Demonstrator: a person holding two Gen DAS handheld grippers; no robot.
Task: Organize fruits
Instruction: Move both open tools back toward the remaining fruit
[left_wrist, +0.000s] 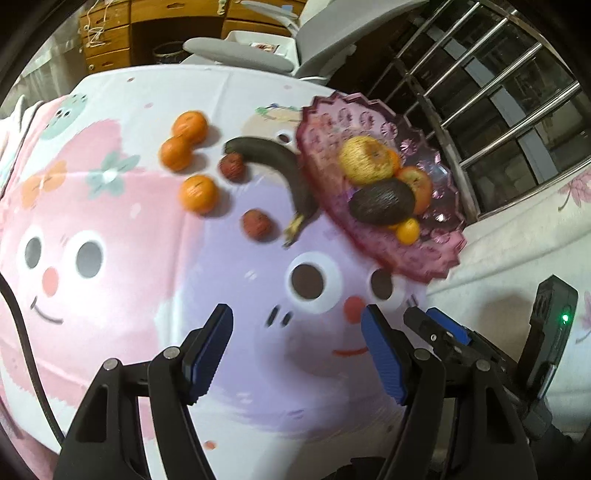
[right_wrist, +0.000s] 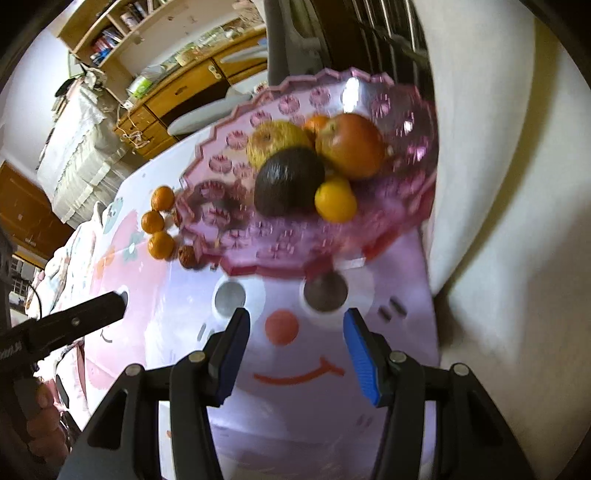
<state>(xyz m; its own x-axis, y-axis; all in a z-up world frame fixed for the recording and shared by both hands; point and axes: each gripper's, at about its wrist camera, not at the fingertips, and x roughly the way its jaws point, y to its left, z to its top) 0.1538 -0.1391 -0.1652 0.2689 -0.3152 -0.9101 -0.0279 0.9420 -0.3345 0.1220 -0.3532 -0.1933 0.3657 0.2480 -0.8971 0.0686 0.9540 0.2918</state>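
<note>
Judging from the spread, gathering is under way: both the left gripper (left_wrist: 297, 354) and right gripper (right_wrist: 295, 356) are held part-open and empty, while oranges (left_wrist: 197, 194), a banana (left_wrist: 284, 168) and what may be lychees (left_wrist: 256, 224) are left beside the bowl (left_wrist: 436, 236), so one must be reached next.

Cartoon tablecloth (left_wrist: 122, 236), wooden drawers (left_wrist: 110, 33), window bars (left_wrist: 498, 92)

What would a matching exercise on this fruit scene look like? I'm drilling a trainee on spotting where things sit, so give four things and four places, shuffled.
Things:
1. avocado
2. banana
3. three oranges
4. left gripper

Places:
A. loose on the cloth, left of the banana
B. inside the pink dish
C. on the cloth, against the dish's left rim
D. open and empty above the cloth's purple face

Pairs: 1-B, 2-C, 3-A, 4-D
</note>
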